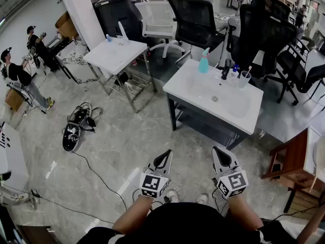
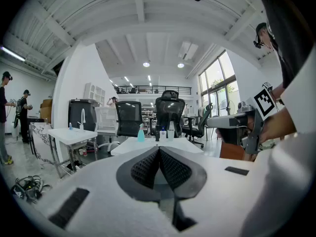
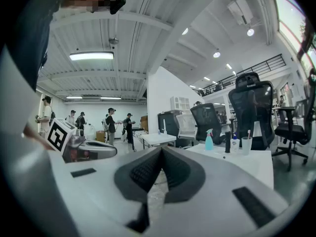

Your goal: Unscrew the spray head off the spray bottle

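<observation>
2 hand-held grippers (image 1: 166,155) (image 1: 218,151); upright teal spray bottle (image 1: 203,62) on sink (image 1: 200,93)

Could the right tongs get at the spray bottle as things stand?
Probably not yet: the right tongs hang shut well short of the sink, the bottle at its far edge. Bare floor between; nothing blocks.

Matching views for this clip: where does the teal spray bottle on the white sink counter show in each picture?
Head view: spray bottle upper centre-right, at the sink counter's far left corner.
Left gripper view: small, just left of centre.
Right gripper view: small, right of centre.
Shared landmark: black faucet, right of the bottle in all three.
</observation>
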Motion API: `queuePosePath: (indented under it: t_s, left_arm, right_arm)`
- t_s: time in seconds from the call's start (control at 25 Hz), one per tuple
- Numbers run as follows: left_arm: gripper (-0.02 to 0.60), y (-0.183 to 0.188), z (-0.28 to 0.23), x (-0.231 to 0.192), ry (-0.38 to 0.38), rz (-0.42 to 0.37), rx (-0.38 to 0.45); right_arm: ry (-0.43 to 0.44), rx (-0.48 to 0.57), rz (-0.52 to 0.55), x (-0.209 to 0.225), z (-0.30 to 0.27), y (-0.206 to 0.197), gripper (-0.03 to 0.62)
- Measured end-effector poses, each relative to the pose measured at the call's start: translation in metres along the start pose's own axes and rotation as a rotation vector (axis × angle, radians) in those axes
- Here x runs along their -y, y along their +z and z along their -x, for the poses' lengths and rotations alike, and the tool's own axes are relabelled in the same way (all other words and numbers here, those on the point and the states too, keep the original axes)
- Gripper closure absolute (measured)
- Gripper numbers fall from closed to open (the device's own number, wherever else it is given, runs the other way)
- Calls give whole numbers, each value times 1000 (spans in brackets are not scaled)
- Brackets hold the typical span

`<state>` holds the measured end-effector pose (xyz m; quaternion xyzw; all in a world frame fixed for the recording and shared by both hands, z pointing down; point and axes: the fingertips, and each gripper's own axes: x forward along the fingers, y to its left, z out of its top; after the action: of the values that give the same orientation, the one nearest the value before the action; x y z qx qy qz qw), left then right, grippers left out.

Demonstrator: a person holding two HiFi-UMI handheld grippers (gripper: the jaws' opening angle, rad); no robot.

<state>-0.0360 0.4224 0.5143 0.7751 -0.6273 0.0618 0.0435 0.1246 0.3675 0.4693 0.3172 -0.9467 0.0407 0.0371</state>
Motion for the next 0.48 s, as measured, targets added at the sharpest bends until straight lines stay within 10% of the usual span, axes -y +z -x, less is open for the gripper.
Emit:
queuePosePath:
  t_s: [0.48]
  left_arm:
    - [566, -4, 7, -37, -28, 21, 9]
  right_arm:
    - [-22, -1, 13, -29, -34, -2, 602]
